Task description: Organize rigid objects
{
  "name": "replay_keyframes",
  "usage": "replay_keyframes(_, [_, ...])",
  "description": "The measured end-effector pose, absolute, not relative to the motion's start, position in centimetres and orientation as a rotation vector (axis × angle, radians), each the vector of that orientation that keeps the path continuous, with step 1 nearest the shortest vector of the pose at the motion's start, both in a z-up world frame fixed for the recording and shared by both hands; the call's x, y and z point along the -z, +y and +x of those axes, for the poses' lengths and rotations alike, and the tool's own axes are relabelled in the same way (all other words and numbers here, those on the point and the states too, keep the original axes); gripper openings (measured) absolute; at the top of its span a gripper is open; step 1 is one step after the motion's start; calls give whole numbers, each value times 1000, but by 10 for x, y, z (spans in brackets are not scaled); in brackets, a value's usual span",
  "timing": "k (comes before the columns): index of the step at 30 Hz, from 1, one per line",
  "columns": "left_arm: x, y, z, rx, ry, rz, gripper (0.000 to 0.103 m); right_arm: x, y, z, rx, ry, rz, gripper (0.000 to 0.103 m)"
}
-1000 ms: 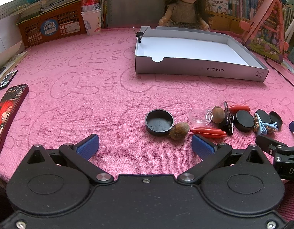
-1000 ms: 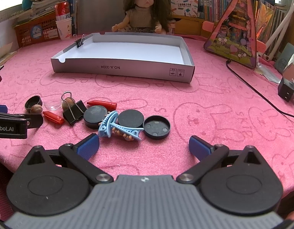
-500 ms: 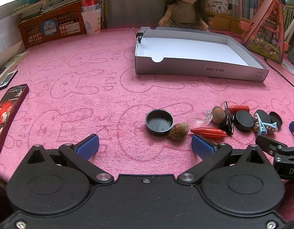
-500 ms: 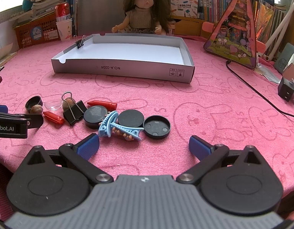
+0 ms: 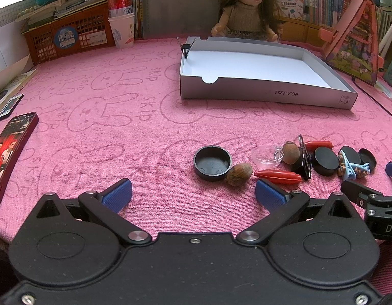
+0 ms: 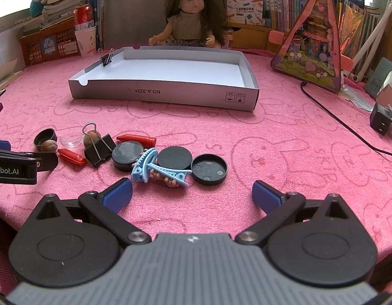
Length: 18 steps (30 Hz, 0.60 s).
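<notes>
both grippers hovering with fingers spread wide over a pink cloth near the front edge of the tabletop, holding nothing.

the left gripper [image 5: 193, 190] is sitting just in front of an upturned black cap [image 5: 212, 162] that is touching a brown nut [image 5: 239, 174]; the right gripper [image 6: 192, 193] is facing a blue hair clip [image 6: 155, 169] lying against a black disc [image 6: 174, 158] and a second upturned cap [image 6: 209, 169]. a row of small things is lying along the front edge: two red pieces [image 6: 71, 156], a black binder clip [image 6: 99, 147], a clear dish [image 6: 70, 140]. the grey box lid [image 6: 168, 94] is lying open toward the back edge, holding nothing but a small binder clip [image 6: 106, 58] clamped on its left wall. a doll [image 6: 193, 23] is sitting behind it.
</notes>
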<state>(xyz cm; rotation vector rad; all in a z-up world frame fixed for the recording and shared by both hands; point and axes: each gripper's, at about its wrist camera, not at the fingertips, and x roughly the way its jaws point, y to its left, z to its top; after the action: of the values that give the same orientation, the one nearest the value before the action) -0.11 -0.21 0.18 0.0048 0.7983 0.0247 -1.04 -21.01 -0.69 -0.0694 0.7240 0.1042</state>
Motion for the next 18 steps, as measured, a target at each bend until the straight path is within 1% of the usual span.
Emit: replay_keyframes(18, [-3,-2,-1,-25,801,1,103,6,-211,-9,-108,731,-67,103])
